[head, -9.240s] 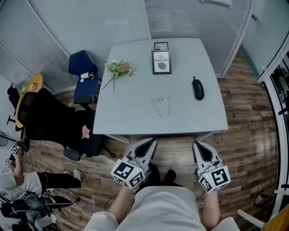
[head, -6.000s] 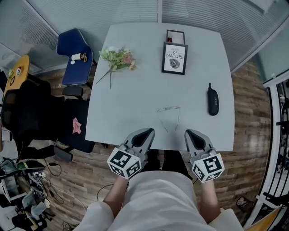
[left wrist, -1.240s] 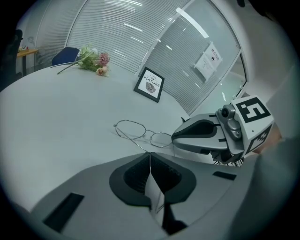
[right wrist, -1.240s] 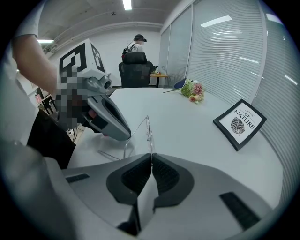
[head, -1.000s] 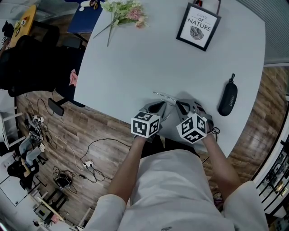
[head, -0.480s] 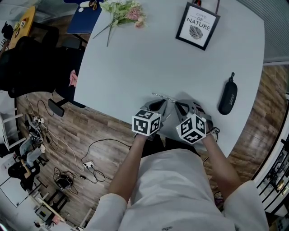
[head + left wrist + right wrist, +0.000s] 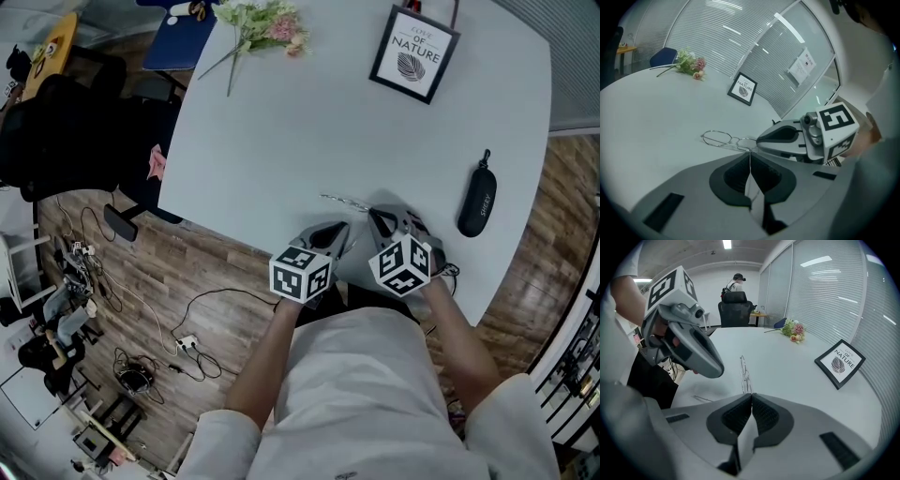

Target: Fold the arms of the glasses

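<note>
Leftmost, the left gripper [image 7: 343, 228] hovers with jaws together on nothing, just short of the glasses [image 7: 342, 201], whose frame runs left-right near the worktop's [image 7: 281, 131] front edge; the right gripper [image 7: 376, 213], nearer, seems pinched on their right end.

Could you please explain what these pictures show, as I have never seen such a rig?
No robot here: a person holds two two-jaw tools, each carrying a cube with square markers. One picture looks down from a camera on the person's head; the other two come from cameras riding on the tools, looking along the jaws. On the white table lie wire glasses, a black case, a framed print and flowers. Both the left tool and right tool look closed on the glasses.
</note>
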Demonstrator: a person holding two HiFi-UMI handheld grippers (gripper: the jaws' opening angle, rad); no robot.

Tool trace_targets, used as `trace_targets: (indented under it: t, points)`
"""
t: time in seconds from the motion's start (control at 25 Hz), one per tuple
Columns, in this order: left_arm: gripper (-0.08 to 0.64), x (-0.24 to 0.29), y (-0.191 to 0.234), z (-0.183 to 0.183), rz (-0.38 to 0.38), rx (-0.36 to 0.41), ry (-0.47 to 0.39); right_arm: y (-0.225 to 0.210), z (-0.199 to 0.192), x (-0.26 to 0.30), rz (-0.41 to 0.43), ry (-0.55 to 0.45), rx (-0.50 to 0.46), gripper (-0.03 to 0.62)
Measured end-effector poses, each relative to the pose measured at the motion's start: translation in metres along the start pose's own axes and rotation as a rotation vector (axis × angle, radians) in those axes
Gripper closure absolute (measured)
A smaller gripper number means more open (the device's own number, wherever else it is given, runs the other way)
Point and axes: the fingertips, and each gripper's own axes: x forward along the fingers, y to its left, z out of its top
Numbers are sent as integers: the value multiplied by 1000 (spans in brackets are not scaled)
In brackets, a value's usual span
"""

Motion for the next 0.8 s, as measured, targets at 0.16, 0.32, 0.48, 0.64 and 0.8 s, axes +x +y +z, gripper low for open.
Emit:
trace_targets:
  t: [0.16, 0.32, 0.48, 0.64, 0.8]
  points:
    - [540, -5, -17, -19, -40, 10, 33, 0, 0, 1, -6, 4, 4, 580]
    - [540, -4, -29, -32, -72, 8, 58, -1, 1, 0, -21, 9, 12, 580]
    - [540, 0, -35, -42, -92, 15, 80, 0, 1, 1, -34, 14, 26, 580]
    - [540, 7, -39, -50, -100, 3, 96, 0, 0, 2, -42, 17, 32, 580]
    - [540, 10, -34, -57, -81, 30, 123, 0, 1, 0, -46, 21, 34, 580]
